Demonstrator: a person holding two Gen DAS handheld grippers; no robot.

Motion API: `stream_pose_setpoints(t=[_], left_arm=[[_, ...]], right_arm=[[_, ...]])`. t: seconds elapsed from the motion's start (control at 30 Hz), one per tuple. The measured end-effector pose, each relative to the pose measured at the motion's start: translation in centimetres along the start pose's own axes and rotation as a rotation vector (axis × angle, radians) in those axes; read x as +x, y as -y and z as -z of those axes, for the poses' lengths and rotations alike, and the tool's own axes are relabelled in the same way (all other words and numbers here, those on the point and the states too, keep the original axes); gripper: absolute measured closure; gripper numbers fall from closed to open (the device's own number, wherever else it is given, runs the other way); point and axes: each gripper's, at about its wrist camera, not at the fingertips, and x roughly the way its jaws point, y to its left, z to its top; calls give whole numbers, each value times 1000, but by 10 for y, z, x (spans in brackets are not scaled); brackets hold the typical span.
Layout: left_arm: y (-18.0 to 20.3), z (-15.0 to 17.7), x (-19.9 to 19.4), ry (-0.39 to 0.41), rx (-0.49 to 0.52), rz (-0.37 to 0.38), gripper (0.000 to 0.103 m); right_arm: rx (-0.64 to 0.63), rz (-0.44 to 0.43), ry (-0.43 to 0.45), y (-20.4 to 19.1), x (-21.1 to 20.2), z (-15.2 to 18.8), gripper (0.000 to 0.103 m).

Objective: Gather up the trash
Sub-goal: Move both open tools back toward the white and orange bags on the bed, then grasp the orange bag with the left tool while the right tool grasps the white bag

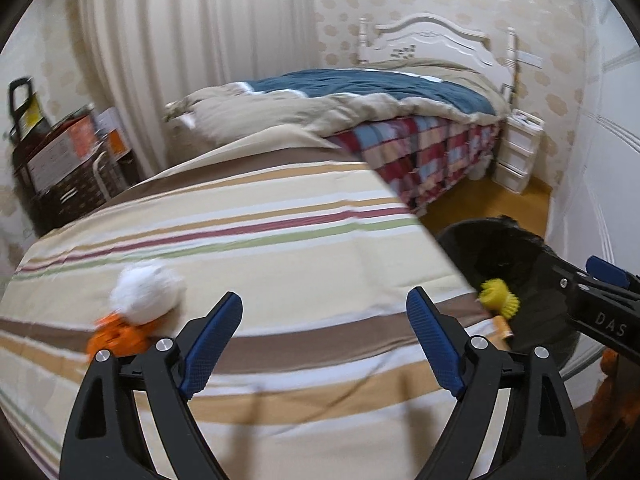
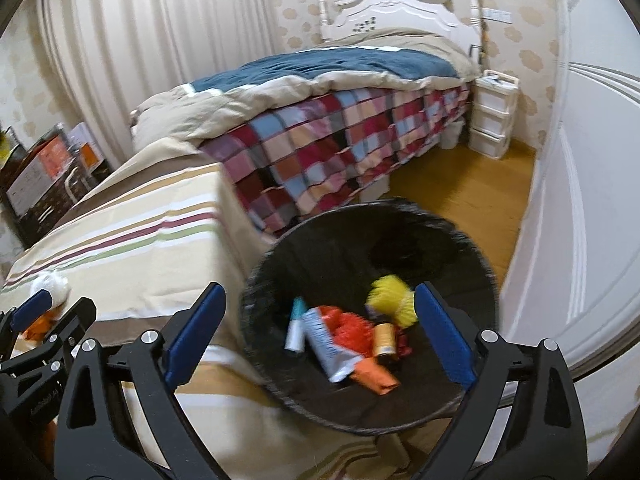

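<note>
Right wrist: striped cloth [image 2: 120, 240] beside patchwork bed [image 2: 320, 128].

Left wrist view looked down close over the striped table [image 1: 280, 240]; right wrist view sat close above the black bin [image 2: 360, 240]. Both shared the bed [image 1: 360, 96] beyond.

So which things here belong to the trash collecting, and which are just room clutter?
Job:
black trash bin
yellow ruffled piece in bin
white crumpled wad on striped cloth
orange piece beside wad

Just there:
bed with patchwork cover
white drawer unit
boxes by curtain
</note>
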Motion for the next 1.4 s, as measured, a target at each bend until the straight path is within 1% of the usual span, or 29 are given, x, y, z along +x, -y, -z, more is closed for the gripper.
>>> stream_pose_setpoints(t=[0.17, 0.3, 0.43, 0.53, 0.67, 0.8, 0.9, 0.93, 0.97, 1.0, 1.03, 1.17, 1.4], left_arm=[[-40, 9, -10, -4, -51, -59, 19], [-74, 19, -12, -21, -94, -112, 19], [-99, 26, -11, -36, -124, -151, 19], [-116, 29, -6, -56, -145, -172, 19], [-133, 30, 4, -97, -164, -179, 19], [-143, 30, 11, -132, -183, -145, 19], [-143, 30, 13, -138, -166, -130, 20], [-143, 30, 13, -138, -158, -124, 25], [-143, 30, 14, -144, -149, -117, 34], [-143, 31, 16, -155, -141, -109, 39], [-144, 32, 17, -163, -139, -100, 46], [-146, 35, 14, -158, -139, -66, 51], [-157, 44, -1, -140, -144, -69, 52]], right_arm=[[-49, -60, -21, -42, -1, 6, 10], [-90, -98, -42, -73, 1, 13, 10], [-135, -131, -65, -103, 4, 20, 10], [-156, -148, -80, -118, 6, 25, 10], [-189, -160, -99, -137, 9, 30, 10], [-213, -162, -107, -148, 10, 33, 10], [-225, -165, -113, -154, 11, 35, 10], [-229, -166, -115, -157, 11, 35, 10], [-233, -167, -117, -158, 12, 36, 10], [-236, -167, -119, -160, 12, 37, 10], [-240, -168, -121, -162, 13, 37, 10], [-258, -170, -125, -169, 14, 38, 10], [-281, -182, -135, -179, 15, 40, 10]])
